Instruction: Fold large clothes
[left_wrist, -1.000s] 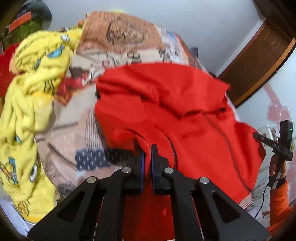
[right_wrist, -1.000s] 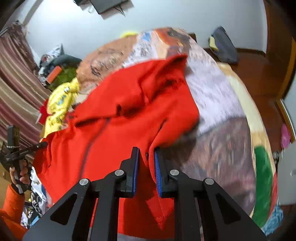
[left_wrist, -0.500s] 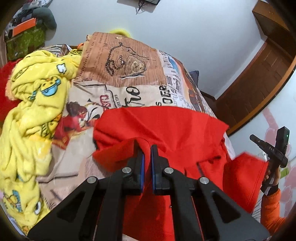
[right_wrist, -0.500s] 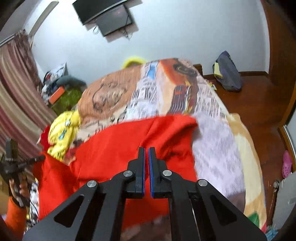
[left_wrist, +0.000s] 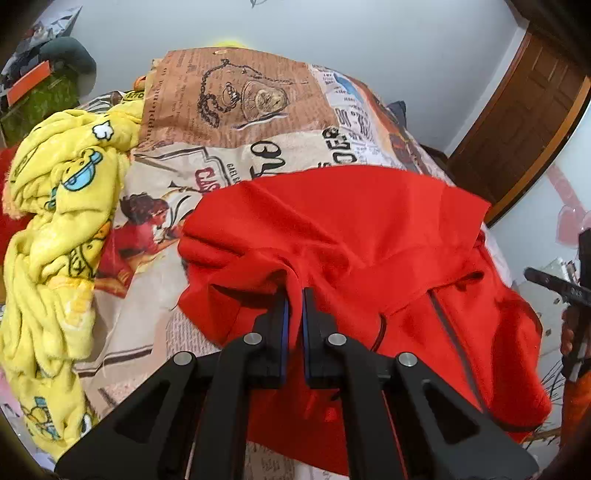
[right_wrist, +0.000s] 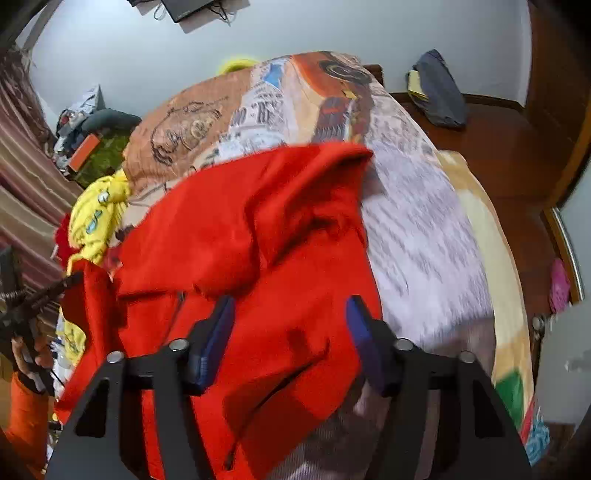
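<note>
Nearest in the left wrist view: left gripper (left_wrist: 293, 301) at 6 o'clock, fingers (left_wrist: 282, 332) pinched almost together on a ridge of the red hooded jacket (left_wrist: 354, 236), cloth rising in a narrow pleat between the pads. Nearest in the right wrist view: right gripper (right_wrist: 290, 314), fingers (right_wrist: 218, 332) spread wide, red fabric lying between and beneath them but not clamped; motion blur across this view.

Jacket spread over the middle of the bed (left_wrist: 155, 332), zip and a dark drawcord visible toward 4 o'clock of the left view, hood or upper part turned over the body with its far edge toward 12 o'clock. By the look of it, one fold laid, not flattened: wrinkles at 9 o'clock, a raised corner at 1 o'clock in the right view, hem trailing off the bed's near edge. Probably still to do: releasing the left pinch, smoothing, tucking sleeves (hidden, position unclear), at least one more fold to a compact bundle.

Beyond and to 9 o'clock in the left view: a crumpled yellow cartoon blanket (left_wrist: 55, 229), untouched, apart from the jacket. Farther, toward 12 o'clock, patterned bedcover (left_wrist: 240, 103) bare.

Containers: none visible; nothing to report as held in one. Dark bag (right_wrist: 437, 88) on the floor at 1 o'clock in the right view, contents hidden.
</note>
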